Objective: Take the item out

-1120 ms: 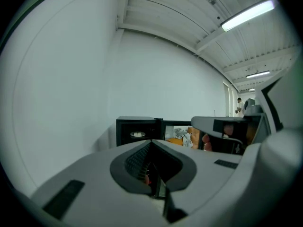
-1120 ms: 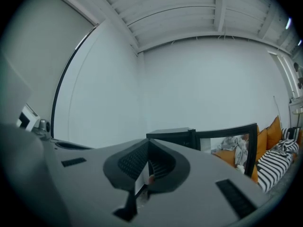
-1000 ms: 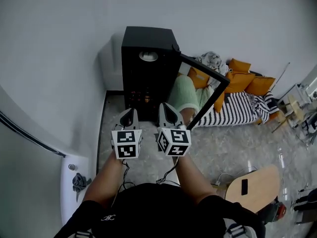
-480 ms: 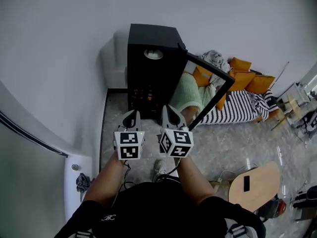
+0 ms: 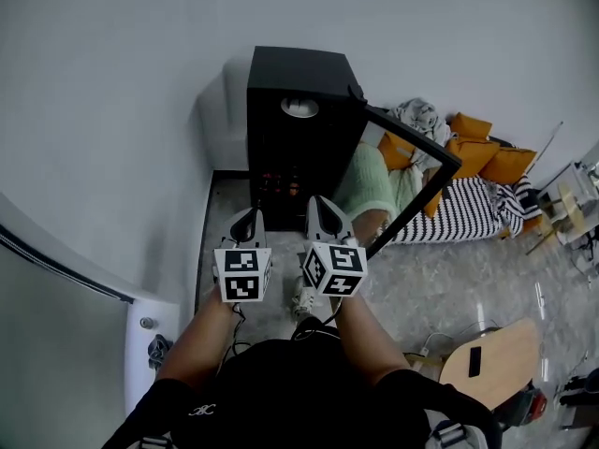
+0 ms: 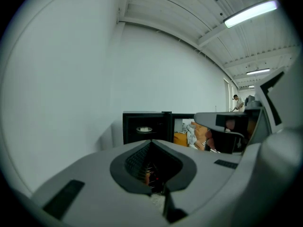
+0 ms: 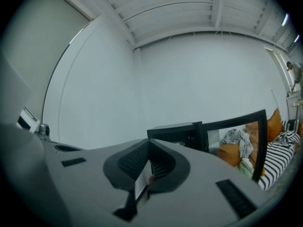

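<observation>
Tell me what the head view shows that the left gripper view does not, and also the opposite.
Only the head view shows the person's forearms and a wooden board at the lower right. Only the left gripper view shows the ceiling light and a distant person. Both show the black cabinet with its door open, a white dish inside it, and orange cushions beside it.

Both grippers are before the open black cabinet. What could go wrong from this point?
1. The left gripper and right gripper are both shut; if they reach the white dish inside the black cabinet without opening, they may push it instead of grasping it.
2. The open door juts out on the right, so the right gripper could knock it.
</observation>
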A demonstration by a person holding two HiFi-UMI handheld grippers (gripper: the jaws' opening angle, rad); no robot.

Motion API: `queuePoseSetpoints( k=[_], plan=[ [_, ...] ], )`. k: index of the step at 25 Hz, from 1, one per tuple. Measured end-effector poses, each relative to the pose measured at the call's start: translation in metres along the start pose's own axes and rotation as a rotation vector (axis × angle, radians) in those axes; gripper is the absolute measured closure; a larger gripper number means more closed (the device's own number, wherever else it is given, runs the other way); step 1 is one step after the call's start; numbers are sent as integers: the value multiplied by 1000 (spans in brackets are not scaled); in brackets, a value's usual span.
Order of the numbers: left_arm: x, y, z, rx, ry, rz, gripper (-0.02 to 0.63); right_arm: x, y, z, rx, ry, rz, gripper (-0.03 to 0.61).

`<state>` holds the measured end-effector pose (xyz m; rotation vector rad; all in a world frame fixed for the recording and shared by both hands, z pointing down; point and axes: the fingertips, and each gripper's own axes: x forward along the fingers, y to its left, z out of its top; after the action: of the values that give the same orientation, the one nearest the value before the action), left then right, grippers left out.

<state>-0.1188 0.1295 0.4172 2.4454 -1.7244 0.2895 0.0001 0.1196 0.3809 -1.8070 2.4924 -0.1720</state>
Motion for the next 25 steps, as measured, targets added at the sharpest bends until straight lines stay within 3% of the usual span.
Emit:
queuePoseSetpoints(
  k=[25],
  plan=[
    [255,16,45,-59,110,79,606,225,-174,-5,73,89,-6,574]
  ],
)
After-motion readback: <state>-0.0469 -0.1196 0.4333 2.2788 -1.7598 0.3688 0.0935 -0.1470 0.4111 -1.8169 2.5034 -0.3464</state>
